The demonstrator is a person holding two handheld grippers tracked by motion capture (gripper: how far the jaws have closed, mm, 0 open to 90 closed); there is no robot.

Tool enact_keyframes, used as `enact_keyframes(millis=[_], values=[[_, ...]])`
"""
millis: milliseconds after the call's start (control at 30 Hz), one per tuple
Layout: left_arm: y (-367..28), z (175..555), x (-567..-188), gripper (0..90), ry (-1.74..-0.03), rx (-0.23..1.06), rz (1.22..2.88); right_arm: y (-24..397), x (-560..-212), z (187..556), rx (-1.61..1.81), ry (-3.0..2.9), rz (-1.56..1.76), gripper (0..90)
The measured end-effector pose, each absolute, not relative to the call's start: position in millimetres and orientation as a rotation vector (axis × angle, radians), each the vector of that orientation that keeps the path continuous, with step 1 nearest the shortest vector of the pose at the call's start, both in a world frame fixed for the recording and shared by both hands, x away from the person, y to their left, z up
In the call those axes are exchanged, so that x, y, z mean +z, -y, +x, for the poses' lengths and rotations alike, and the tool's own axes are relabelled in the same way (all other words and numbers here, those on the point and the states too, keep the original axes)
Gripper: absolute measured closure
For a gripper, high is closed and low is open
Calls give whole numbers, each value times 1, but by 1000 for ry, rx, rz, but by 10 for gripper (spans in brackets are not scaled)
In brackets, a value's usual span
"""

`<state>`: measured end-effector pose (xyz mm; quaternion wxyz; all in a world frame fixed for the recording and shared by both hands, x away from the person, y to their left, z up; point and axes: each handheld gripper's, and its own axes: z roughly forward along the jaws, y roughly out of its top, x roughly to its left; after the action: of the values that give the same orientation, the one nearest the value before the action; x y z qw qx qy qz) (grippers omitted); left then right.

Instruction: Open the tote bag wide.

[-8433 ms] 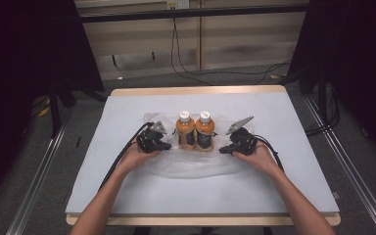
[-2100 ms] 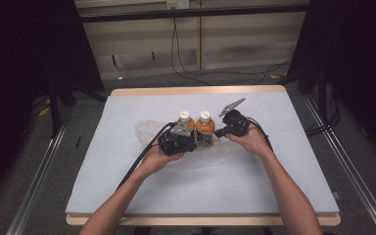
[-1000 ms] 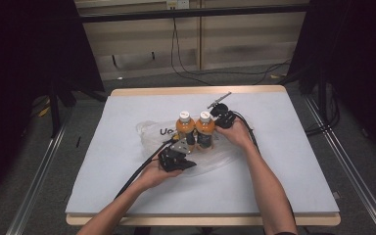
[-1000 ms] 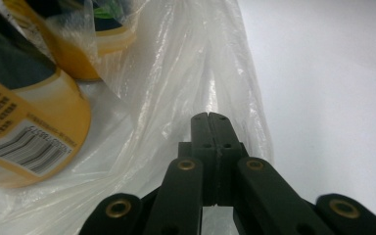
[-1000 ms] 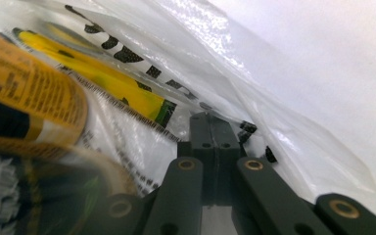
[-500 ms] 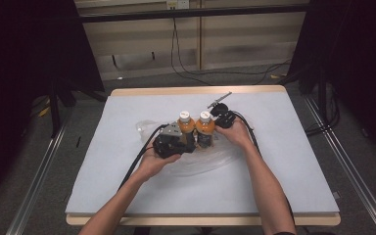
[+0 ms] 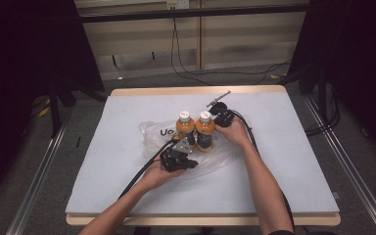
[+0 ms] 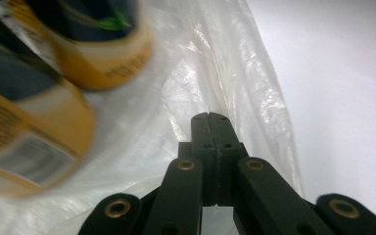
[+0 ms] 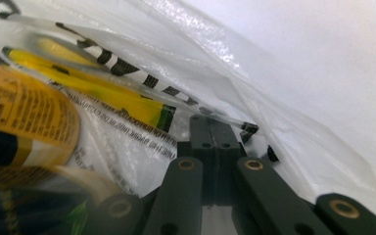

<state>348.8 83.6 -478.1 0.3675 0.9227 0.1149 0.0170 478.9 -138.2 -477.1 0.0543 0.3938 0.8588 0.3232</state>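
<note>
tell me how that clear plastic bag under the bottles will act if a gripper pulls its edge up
The plastic bag looks thin and crinkled, so it will probably flop and drape rather than hold a shape. Its glossy film may slip between the left gripper fingers. Two full-looking bottles stand on it, so a hard pull would likely tip them or stretch the film.

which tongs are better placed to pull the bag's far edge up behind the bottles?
Right, probably. The right tongs sit at the far side beside the right bottle, jaws shut on the plastic bag. The left tongs pinch the bag's near edge.
</note>
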Motion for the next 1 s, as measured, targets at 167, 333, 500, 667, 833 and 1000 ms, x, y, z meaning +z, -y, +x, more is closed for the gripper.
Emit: enact_keyframes(millis=[167,333,500,667,833,1000], values=[[-88,343,-476,900,-257,17,2400,132,-476,485,937,-2591,1203,900],[-88,339,-479,900,-248,-15,2361,133,-478,489,960,-2547,1254,900],[-85,332,-478,900,-213,-22,2366,125,-475,490,870,-2546,1202,900],[-85,326,-478,900,-208,-42,2364,119,-474,492,819,-2511,1206,900],[-88,332,-479,900,-232,-61,2333,124,-474,491,874,-2515,1233,900],[-95,337,-472,900,-275,-59,2279,130,-464,486,1062,-2491,1231,900]])
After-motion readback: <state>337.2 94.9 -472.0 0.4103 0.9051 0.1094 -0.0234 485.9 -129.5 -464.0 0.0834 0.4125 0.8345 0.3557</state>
